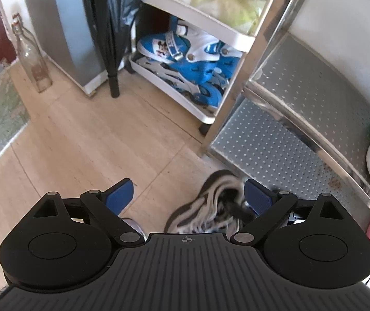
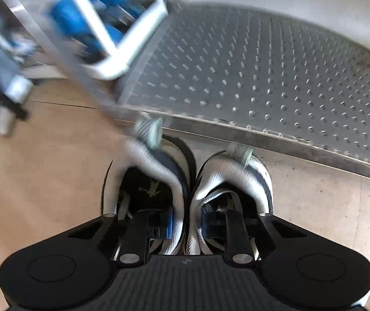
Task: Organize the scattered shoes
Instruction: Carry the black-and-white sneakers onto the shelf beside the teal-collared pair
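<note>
I've got the right gripper (image 2: pixel 185 223) clenched on the inner collars of the black-and-white sneaker pair (image 2: pixel 190 181), left gripper (image 1: pixel 188 194) released; I'd lift level, then slide onto the perforated steel rack shelf (image 2: pixel 262 77).

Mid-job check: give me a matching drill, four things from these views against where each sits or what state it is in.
Things:
1. blue and white inline skates
2. clear glass bottle
3. pair of black and white sneakers
4. left gripper

Places or states:
A. open
B. on the floor beside the grey cabinet
C. bottom tray of the white plastic rack
D. pinched together by the right gripper

Pairs: 1-C, 2-B, 3-D, 4-A
</note>
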`<state>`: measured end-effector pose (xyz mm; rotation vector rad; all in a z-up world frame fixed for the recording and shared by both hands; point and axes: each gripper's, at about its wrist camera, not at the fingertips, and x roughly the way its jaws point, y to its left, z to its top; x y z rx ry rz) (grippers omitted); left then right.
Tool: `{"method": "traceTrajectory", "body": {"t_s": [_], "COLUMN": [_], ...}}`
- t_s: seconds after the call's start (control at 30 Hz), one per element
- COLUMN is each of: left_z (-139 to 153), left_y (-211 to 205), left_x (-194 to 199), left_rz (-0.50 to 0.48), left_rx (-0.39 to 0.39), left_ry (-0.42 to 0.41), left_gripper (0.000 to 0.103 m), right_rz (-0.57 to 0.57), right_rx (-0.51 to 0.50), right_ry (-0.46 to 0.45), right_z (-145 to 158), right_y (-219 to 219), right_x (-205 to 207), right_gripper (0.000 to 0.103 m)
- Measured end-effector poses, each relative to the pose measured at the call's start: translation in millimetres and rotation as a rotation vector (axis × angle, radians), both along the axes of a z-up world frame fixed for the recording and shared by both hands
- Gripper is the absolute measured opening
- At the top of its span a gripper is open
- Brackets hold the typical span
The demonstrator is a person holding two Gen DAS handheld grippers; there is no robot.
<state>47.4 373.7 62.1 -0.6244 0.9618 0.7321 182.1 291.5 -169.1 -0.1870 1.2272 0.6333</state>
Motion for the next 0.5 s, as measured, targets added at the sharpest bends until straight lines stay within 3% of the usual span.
{"method": "traceTrajectory", "body": {"t_s": [0.13, 0.27, 0.33, 0.5], "left_z": [5, 14, 20, 24], "left_y": [4, 4, 0, -6], "left_x": [-11, -20, -23, -17], "left_rz": [0.066, 0.121, 0.126, 0.094], "left_rx": [0.036, 0.073, 0.085, 0.084], "left_ry": [-0.007, -0.028, -0.048, -0.056], "left_gripper": [0.096, 0.096, 0.096, 0.096], "right_rz": [0.026, 0.036, 0.018, -0.057], "right_rx": [0.116, 0.195, 0.244, 0.278], "right_ry": [-0.137, -0.294, -0.369, -0.498], "right_z": [75, 143, 188, 256], "right_y": [-41, -64, -75, -59], "right_x": [-46, -67, -64, -14], "right_gripper": [0.020, 0.020, 0.020, 0.019]}}
